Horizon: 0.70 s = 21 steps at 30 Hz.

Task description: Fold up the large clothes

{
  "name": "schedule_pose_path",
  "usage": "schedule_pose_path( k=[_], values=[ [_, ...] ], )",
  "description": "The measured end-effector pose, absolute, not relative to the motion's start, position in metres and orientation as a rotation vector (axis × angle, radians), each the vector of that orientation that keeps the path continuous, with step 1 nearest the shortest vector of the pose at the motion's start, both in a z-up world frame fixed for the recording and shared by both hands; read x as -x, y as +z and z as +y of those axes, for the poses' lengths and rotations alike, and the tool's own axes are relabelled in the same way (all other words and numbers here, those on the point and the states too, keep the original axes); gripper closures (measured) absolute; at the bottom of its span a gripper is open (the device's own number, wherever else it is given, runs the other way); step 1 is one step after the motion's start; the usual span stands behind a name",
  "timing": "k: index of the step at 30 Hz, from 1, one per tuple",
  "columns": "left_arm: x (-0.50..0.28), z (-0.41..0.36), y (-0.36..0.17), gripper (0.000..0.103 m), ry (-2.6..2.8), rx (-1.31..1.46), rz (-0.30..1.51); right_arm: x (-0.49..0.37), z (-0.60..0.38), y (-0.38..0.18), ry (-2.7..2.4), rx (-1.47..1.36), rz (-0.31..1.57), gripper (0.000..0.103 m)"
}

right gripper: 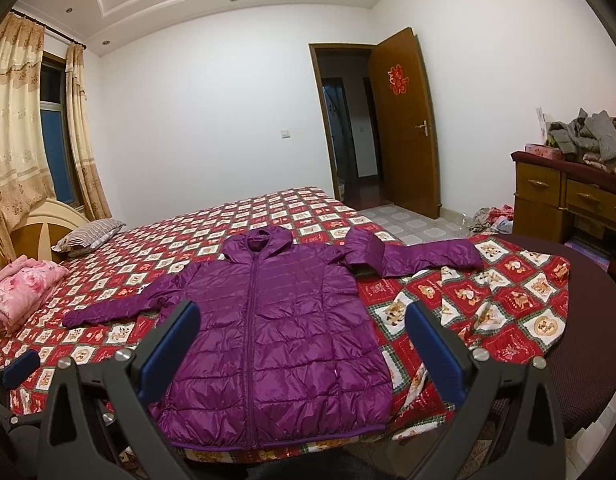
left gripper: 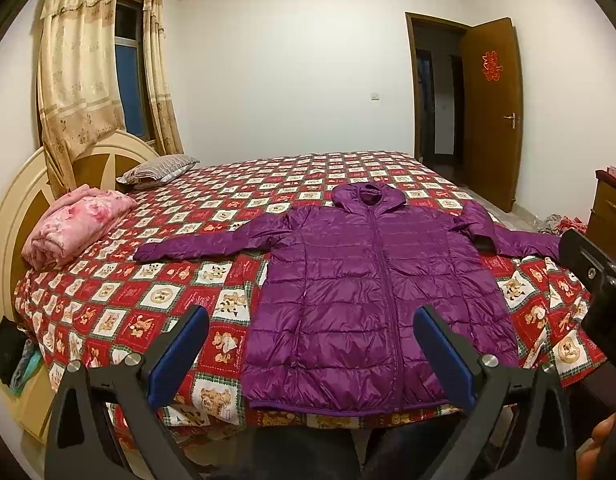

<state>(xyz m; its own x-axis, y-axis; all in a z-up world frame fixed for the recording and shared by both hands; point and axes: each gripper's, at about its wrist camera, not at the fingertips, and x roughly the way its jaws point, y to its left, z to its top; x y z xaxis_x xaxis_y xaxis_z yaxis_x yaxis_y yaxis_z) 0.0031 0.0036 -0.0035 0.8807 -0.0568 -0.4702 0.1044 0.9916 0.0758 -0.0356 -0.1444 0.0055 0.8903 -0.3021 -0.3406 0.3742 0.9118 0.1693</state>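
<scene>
Lying flat: purple jacket point(left gripper: 372, 288) spread front-up on the bed point(left gripper: 179, 300), zipped, hood toward the far side, hem at the near edge.
Sleeves: one stretched out toward the pink blanket point(left gripper: 73, 224), the other bent, reaching the bed's corner.
Left gripper point(left gripper: 312, 352): fingers spread wide, nothing between them, hovering over the hem.
Right gripper point(right gripper: 303, 344): wide apart too, empty, above the jacket's lower half.
Backdrop: pillow point(right gripper: 87, 232) by the headboard.
</scene>
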Motion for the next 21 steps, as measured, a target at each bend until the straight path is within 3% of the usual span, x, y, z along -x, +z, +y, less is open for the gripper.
schedule_pose_path(
  k=[21],
  values=[
    [-0.0042, 0.0072, -0.0072, 0.001, -0.082, -0.087, 0.497, 0.0341, -0.1451, 0.0046, -0.354, -0.239, 0.319, 0.000]
  ],
)
